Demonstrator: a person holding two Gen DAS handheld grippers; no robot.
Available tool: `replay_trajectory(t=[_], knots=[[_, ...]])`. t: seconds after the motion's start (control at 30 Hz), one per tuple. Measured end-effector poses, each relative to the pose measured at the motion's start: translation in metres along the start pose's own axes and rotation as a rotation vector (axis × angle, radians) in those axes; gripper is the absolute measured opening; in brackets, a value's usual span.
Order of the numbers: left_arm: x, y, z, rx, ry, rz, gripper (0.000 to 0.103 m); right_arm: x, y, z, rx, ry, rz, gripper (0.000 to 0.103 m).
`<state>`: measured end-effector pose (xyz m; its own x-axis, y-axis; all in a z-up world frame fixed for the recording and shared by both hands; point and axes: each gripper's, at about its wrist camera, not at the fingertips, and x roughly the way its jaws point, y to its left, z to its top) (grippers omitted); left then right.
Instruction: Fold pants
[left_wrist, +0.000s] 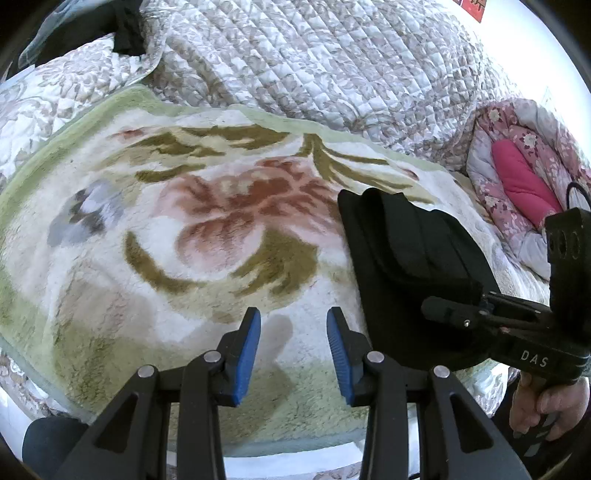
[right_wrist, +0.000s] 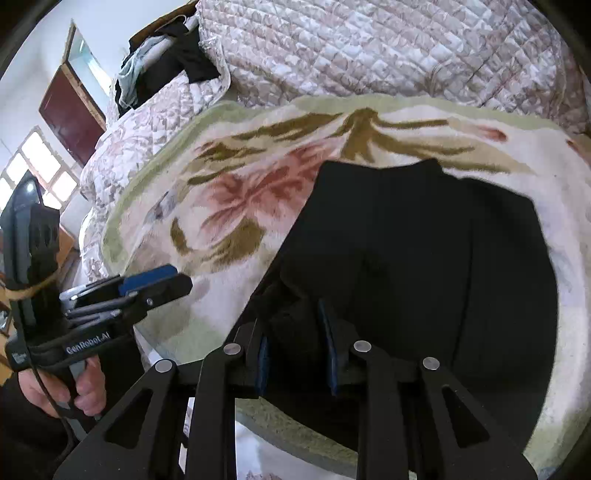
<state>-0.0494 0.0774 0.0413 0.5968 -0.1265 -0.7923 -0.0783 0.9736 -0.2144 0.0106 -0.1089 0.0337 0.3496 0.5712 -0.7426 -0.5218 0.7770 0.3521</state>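
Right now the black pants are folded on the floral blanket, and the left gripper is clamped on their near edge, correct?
Not quite: the right gripper has its fingers around the black pants' near edge, per the right wrist view. The left gripper hangs open over the floral blanket.

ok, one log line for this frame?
left hand-held gripper: open, empty, over blanket | right hand-held gripper: at pants near edge, grip unclear | pants: folded, on blanket
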Motion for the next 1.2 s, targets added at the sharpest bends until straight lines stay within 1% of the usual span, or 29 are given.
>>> replay_trajectory(t=[0.1,0.2,0.3,0.4,0.5,0.57,0.6,0.63,0.7,0.77,0.87,0.93,1.0,1.07,1.1,1.13,1.2], knots=[[0.0,0.002,-0.001,-0.004,0.001,-0.005,0.04,-0.004,0.009,0.0,-0.037,-0.013,-0.018,0.024],[0.0,0.001,0.0,-0.001,-0.003,-0.01,0.04,0.01,0.006,-0.005,-0.03,0.025,-0.022,0.024],[-0.001,0.0,0.0,0.005,-0.003,-0.012,0.04,0.008,0.014,-0.004,-0.049,0.008,-0.045,0.024],[-0.001,0.002,0.0,-0.002,-0.002,-0.007,0.04,0.005,0.019,-0.003,-0.064,-0.003,-0.036,0.024],[-0.001,0.003,0.002,-0.004,-0.002,-0.002,0.04,0.015,0.018,-0.01,-0.092,0.014,-0.034,0.025],[-0.001,0.003,0.002,-0.002,-0.001,-0.002,0.04,0.014,0.017,-0.013,-0.098,-0.004,-0.019,0.027],[-0.001,0.003,0.002,0.001,-0.001,-0.001,0.04,0.012,0.017,-0.013,-0.099,-0.007,-0.012,0.031],[-0.002,0.002,0.002,0.004,-0.001,0.0,0.04,0.01,0.018,-0.012,-0.104,-0.005,0.004,0.039],[-0.003,0.001,0.003,0.007,-0.002,-0.001,0.04,0.004,0.02,-0.011,-0.107,-0.001,0.02,0.046],[-0.004,0.001,0.004,0.009,-0.005,-0.001,0.04,-0.009,0.023,-0.008,-0.096,-0.03,0.061,0.048],[-0.006,-0.001,0.007,0.015,-0.011,0.001,0.04,-0.037,0.024,-0.006,-0.099,-0.124,0.092,0.048],[-0.006,-0.002,0.01,0.019,-0.014,0.0,0.04,-0.05,0.017,-0.009,-0.078,-0.17,0.067,0.048],[-0.006,-0.004,0.013,0.024,-0.018,-0.002,0.04,-0.054,0.0,-0.017,-0.027,-0.191,-0.005,0.048],[-0.006,-0.007,0.015,0.033,-0.021,-0.007,0.04,-0.048,-0.021,-0.029,0.038,-0.161,-0.085,0.048],[-0.006,-0.01,0.016,0.038,-0.021,-0.011,0.04,-0.039,-0.031,-0.036,0.072,-0.121,-0.103,0.048],[-0.005,-0.013,0.018,0.044,-0.021,-0.016,0.04,-0.032,-0.037,-0.041,0.086,-0.089,-0.092,0.047],[-0.002,-0.021,0.021,0.064,-0.018,-0.029,0.04,-0.034,-0.033,-0.044,0.04,-0.088,-0.065,0.047]])
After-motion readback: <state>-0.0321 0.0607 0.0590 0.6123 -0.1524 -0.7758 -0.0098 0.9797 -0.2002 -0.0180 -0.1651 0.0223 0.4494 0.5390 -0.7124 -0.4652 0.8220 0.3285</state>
